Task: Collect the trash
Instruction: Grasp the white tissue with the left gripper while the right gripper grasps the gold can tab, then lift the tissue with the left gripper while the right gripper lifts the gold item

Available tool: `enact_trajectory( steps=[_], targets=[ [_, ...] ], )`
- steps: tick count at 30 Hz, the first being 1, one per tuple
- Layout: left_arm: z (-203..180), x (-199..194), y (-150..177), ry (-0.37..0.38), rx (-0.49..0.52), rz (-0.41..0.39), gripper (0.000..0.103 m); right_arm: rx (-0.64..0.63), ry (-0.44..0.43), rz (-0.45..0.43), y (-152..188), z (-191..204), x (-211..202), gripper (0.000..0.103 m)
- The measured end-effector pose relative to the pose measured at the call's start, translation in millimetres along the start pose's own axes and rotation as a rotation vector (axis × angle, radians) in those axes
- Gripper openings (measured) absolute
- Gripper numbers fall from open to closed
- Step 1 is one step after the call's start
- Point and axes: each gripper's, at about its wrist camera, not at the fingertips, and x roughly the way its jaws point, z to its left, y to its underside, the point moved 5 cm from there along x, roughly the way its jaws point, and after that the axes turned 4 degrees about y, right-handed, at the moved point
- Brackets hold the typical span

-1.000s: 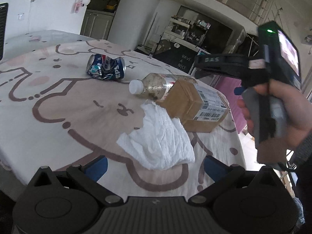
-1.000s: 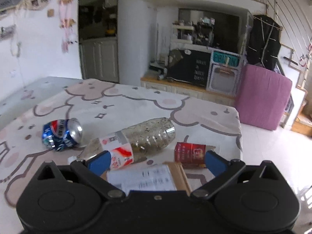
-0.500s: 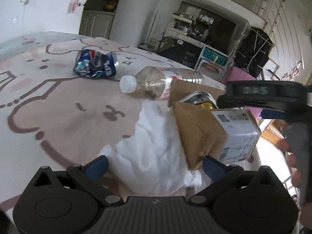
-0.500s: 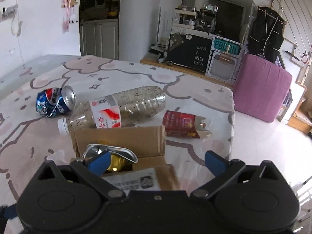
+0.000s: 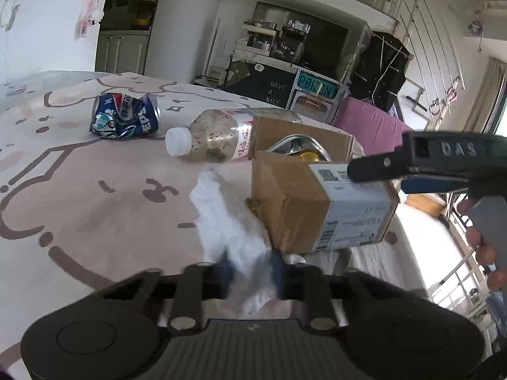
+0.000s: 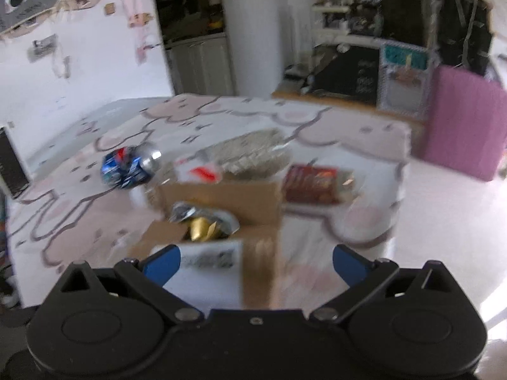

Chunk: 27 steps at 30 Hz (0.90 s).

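Beside the open brown cardboard box [image 5: 294,202] on the bench [image 5: 95,196], my left gripper [image 5: 250,272] has its blue fingers [image 5: 225,270] clenched on the near end of the crumpled white tissue [image 5: 228,221]; the fingers are blurred in the left wrist view, but the tissue bunches up between them. That tissue trails away toward the box and touches its near left corner. Inside the box lies a crushed silver and gold can [image 6: 202,224], its rim showing above the open top. Behind the box, touching its far flap, a clear plastic bottle with a white cap [image 5: 218,139] lies on its side, cap pointing left. Left of the bottle, apart from it, sits a dented blue soda can [image 5: 125,117], also on its side. Right of the bottle and behind the box, a flat red packet [image 6: 312,185] rests on the pink patterned tablecloth [image 6: 348,139].

My right gripper [image 6: 255,261] hovers above the box's labelled side with its blue fingers [image 6: 161,262] released and spread wide, nothing between them. I see it from the left wrist view as a dark arm reaching over the box's right edge. The right wrist view is smeared.
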Motion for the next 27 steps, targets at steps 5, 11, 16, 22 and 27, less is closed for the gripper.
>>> enact_trajectory(
  steps=[5, 11, 16, 22, 27],
  targets=[
    [11, -14, -3, -0.019, -0.007, -0.016, 0.008, -0.023, -0.099, 0.024, 18, 22, -2, 0.103],
    [25, -22, -10, -0.060, -0.028, -0.044, 0.007, -0.043, -0.278, 0.016, 22, 44, -22, 0.103],
    [30, -25, -13, -0.063, -0.046, -0.055, 0.007, -0.082, -0.192, -0.028, 12, 31, -24, 0.101],
    [29, -26, -12, -0.047, -0.051, -0.059, 0.007, -0.137, -0.134, -0.054, -10, 23, -11, 0.055],
    [27, -22, -15, -0.032, -0.047, -0.059, 0.007, -0.262, -0.139, -0.083, -29, 53, 2, 0.033]
  ],
)
